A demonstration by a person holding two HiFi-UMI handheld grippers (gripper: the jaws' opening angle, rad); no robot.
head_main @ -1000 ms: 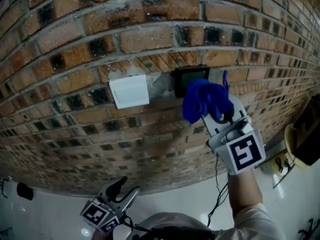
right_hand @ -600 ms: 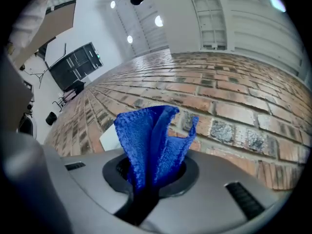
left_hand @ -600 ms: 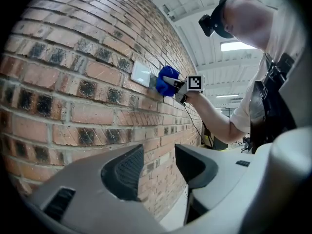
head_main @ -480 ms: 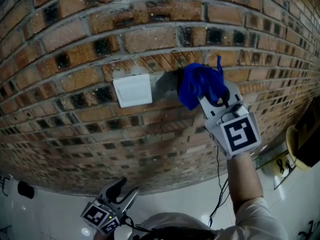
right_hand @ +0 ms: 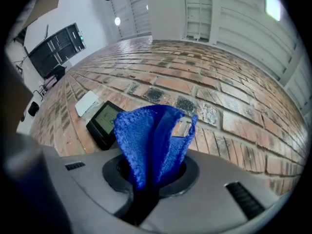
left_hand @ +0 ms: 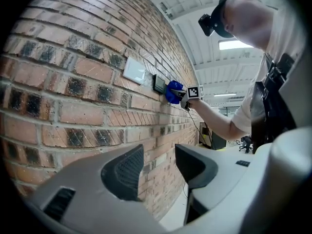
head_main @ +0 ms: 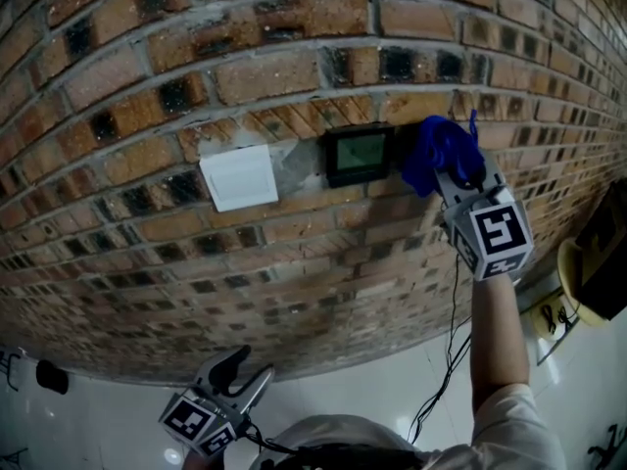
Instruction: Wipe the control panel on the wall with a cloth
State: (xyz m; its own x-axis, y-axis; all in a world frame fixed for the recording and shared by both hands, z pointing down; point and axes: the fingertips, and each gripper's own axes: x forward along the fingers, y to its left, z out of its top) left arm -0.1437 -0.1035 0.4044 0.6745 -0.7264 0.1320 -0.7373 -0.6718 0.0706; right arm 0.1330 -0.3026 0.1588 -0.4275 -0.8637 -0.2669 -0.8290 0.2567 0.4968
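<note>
A black control panel with a greenish screen is set in the brick wall; the same panel shows in the right gripper view. My right gripper is shut on a bunched blue cloth, held just right of the panel against the bricks. The cloth stands up between the jaws. My left gripper hangs low near the floor, open and holding nothing. In the left gripper view the panel and the cloth are far off along the wall.
A white blank plate is fixed left of the panel. A black cable hangs below the right arm. A yellow-and-black object stands at the right edge. The floor is glossy white.
The right gripper with the blue cloth has swept right across the panel, from covering it to just right of it, so the screen is uncovered. The left gripper has stayed put.
</note>
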